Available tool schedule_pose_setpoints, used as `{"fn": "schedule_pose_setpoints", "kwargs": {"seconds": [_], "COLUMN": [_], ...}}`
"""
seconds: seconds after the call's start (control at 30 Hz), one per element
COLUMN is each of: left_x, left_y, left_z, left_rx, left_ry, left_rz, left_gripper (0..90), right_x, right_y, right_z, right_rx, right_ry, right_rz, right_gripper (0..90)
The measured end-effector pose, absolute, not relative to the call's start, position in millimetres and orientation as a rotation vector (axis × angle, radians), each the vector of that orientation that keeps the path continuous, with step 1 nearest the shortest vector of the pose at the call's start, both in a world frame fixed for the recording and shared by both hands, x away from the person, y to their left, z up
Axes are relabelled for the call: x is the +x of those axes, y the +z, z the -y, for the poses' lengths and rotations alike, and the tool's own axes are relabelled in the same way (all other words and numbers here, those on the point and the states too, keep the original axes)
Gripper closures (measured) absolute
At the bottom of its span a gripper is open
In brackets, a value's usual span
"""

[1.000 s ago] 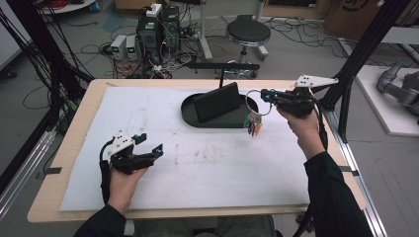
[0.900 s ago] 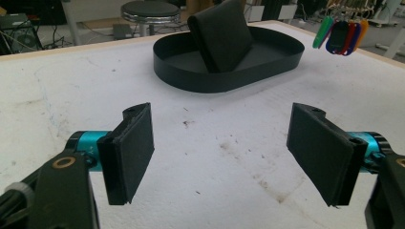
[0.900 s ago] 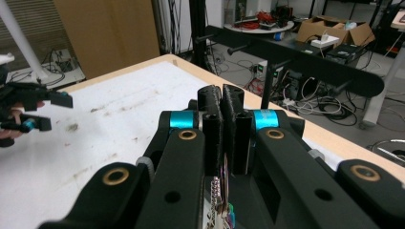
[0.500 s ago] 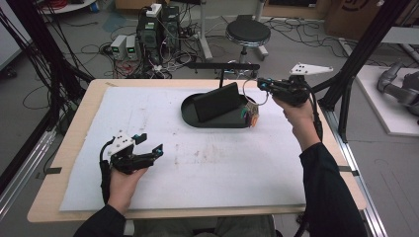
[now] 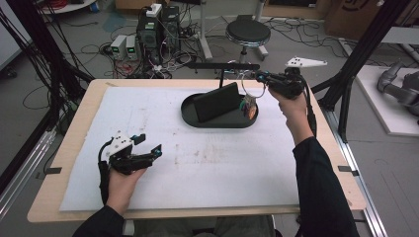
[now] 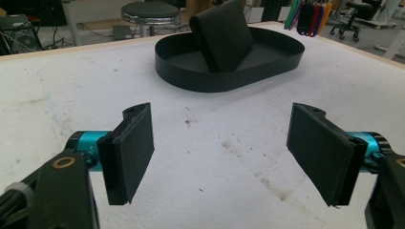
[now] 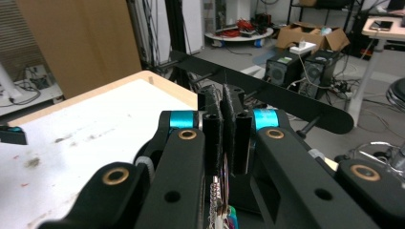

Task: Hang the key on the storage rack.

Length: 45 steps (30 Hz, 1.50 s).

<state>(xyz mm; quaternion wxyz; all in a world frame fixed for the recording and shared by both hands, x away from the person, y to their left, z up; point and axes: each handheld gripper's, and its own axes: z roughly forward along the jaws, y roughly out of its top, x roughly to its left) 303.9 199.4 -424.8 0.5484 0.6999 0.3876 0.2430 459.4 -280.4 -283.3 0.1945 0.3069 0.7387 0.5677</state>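
My right gripper [image 5: 257, 75] hovers above the far right end of a black oval tray [image 5: 216, 124] and is shut on a thin key ring [image 5: 245, 87]. A bunch of coloured key tags [image 5: 249, 109] dangles from the ring down to the tray's right end. In the right gripper view the pads [image 7: 214, 125] are pressed together, with the chain and tags [image 7: 220, 204] hanging below. A black wallet [image 5: 216, 102] leans upright inside the tray. My left gripper [image 5: 149, 143] rests on the white mat at the front left. Its jaws are open and empty, aimed at the tray [image 6: 191, 76], wallet [image 6: 224, 36] and tags [image 6: 308, 14].
A black bar on a stand [image 5: 222, 65] runs along the table's far edge just behind the tray; it crosses beyond my right jaws as a flat strip [image 7: 286, 100]. Black frame posts [image 5: 356, 54] flank the table. A stool [image 5: 248, 32] and computers [image 5: 158, 24] stand on the floor behind.
My right gripper has carried the key ring toward the table's far edge and slightly left, so the tags now hang at the tray's right end. The left gripper has stayed put.
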Motion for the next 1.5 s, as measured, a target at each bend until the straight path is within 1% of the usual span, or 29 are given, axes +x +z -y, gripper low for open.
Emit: {"fn": "schedule_pose_setpoints", "kwargs": {"seconds": [1.03,1.5], "left_x": [304,303], "left_y": [-427,-428], "left_z": [-202,-204], "left_rx": [1.661,1.660], "left_ry": [0.577,0.578], "left_rz": [-0.929,-0.930], "left_gripper": [24.3,24.3], "right_x": [495,502], "right_y": [-304,-308], "right_z": [281,277], "right_rx": [1.043,1.067], "right_ry": [1.500,1.449], "right_rz": [-1.982,-1.974], "right_gripper": [88.4,88.4]}}
